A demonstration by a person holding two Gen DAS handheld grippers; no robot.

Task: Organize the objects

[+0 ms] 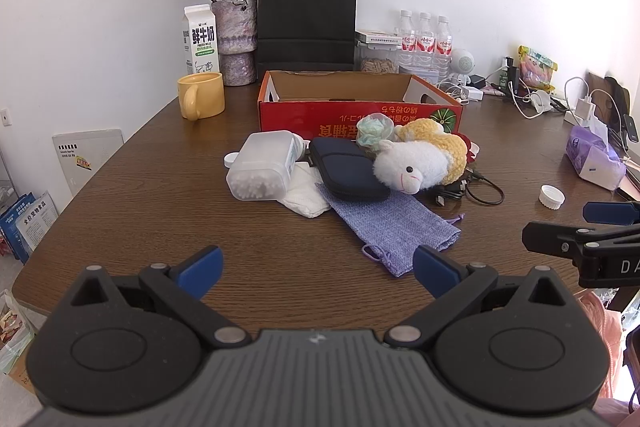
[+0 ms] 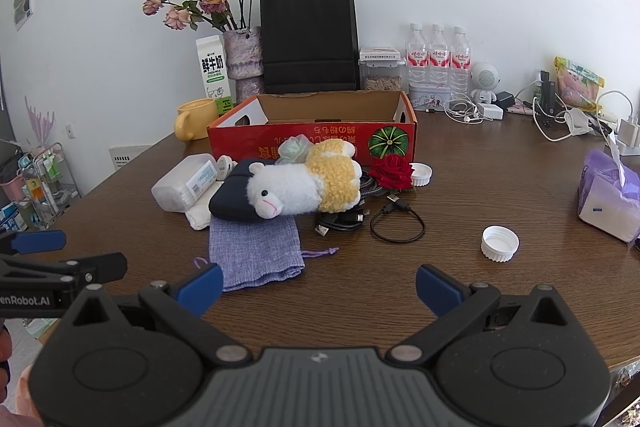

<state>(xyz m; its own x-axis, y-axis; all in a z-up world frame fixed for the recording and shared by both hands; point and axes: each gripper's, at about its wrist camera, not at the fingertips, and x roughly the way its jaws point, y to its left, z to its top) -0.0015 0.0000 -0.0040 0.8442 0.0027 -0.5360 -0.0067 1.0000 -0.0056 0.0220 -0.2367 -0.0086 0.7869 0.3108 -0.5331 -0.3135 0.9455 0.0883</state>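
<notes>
Both grippers hover over the near edge of the wooden table (image 1: 160, 187), the left gripper (image 1: 318, 269) and the right gripper (image 2: 319, 287) each with blue-tipped jaws spread wide apart, holding nothing. Just in front of the open red cardboard box (image 1: 360, 111) lies the clutter: at its left a clear cotton-swab container (image 1: 262, 171) on a white cloth (image 1: 304, 197), then a dark blue pouch (image 1: 344, 167) overlapping a lavender drawstring bag (image 1: 394, 223), a white-and-yellow plush sheep (image 1: 420, 159) resting on the pouch, black cables (image 2: 396, 223) and a red rose (image 2: 392, 171). Well right of the box sits a white bottle cap (image 2: 500, 243).
</notes>
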